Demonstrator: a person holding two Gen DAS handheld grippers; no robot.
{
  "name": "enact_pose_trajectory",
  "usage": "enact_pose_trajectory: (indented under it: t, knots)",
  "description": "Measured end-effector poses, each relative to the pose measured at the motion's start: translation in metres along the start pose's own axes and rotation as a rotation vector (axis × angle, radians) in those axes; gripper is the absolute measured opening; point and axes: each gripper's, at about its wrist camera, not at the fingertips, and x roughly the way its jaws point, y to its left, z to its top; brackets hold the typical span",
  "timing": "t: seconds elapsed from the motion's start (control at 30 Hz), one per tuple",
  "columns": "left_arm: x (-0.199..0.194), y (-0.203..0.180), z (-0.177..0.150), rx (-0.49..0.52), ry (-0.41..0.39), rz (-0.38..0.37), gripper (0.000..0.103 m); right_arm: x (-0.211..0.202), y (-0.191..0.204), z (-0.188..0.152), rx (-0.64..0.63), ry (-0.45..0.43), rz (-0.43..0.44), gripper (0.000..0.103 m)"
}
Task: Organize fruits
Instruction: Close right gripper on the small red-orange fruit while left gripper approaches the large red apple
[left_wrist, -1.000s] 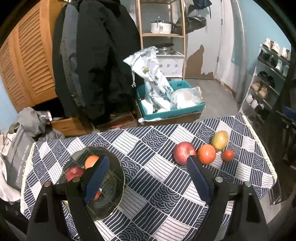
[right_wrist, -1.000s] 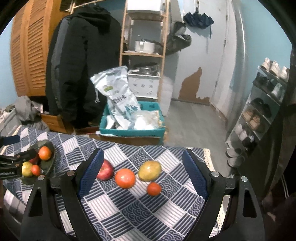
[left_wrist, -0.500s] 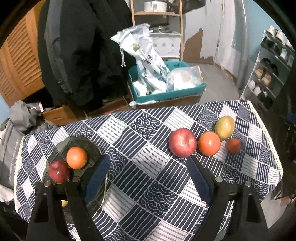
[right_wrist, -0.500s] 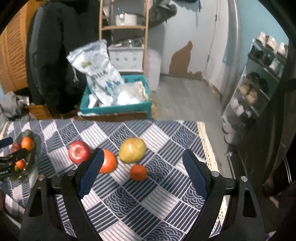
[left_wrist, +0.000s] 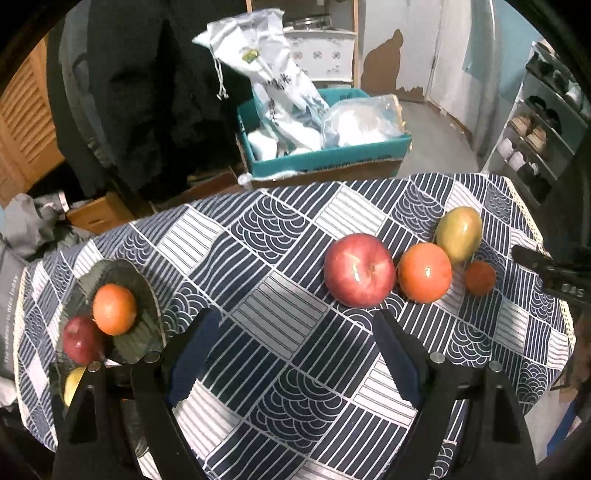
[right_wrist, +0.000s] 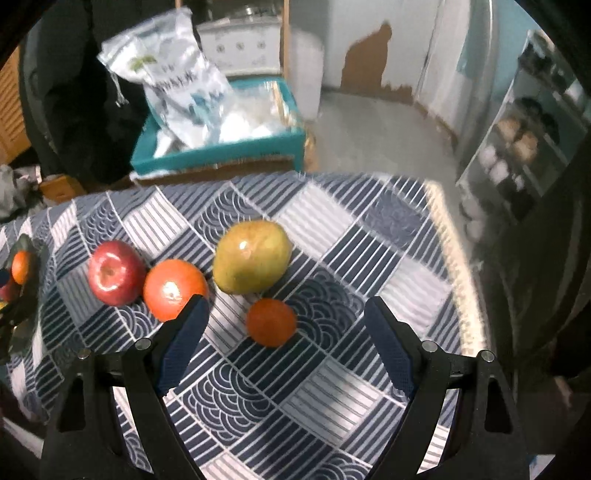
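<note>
On the patterned tablecloth lie a red apple (left_wrist: 359, 270), a large orange (left_wrist: 424, 272), a green-yellow mango (left_wrist: 458, 233) and a small orange (left_wrist: 480, 278). In the right wrist view they are the apple (right_wrist: 115, 272), large orange (right_wrist: 174, 288), mango (right_wrist: 252, 256) and small orange (right_wrist: 271, 322). A dark plate (left_wrist: 146, 295) at the left holds an orange (left_wrist: 114, 309), a red apple (left_wrist: 80, 339) and a yellow fruit (left_wrist: 72, 384). My left gripper (left_wrist: 291, 328) is open and empty, its right finger just below the apple. My right gripper (right_wrist: 286, 314) is open and empty, the small orange between its fingertips.
The table's right edge (right_wrist: 458, 258) has a fringe and drops to the floor. Beyond the far edge stands a teal box (left_wrist: 325, 155) with white bags. Dark coats (left_wrist: 155, 92) hang at the back left. A shoe rack (left_wrist: 546, 122) stands at the right.
Both grippers have moved forward and down toward the table. The fruit row looms larger; the small orange now sits between my right gripper's fingertips. Both stay open.
</note>
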Motion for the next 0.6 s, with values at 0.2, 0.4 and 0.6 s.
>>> enact_pose_trajectory:
  t: [0.2, 0.4, 0.6]
  knots:
    - [0.019, 0.003, 0.001, -0.006, 0.023, -0.004, 0.087, 0.051, -0.006, -0.013, 0.049, 0.116, 0.025, 0.086]
    - [0.036, 0.000, 0.003, -0.025, 0.057, -0.050, 0.087, 0.070, -0.006, -0.020, 0.045, 0.155, 0.022, 0.079]
    - [0.046, -0.008, 0.008, -0.023, 0.080, -0.088, 0.087, 0.082, -0.002, -0.027, 0.037, 0.183, 0.046, 0.064]
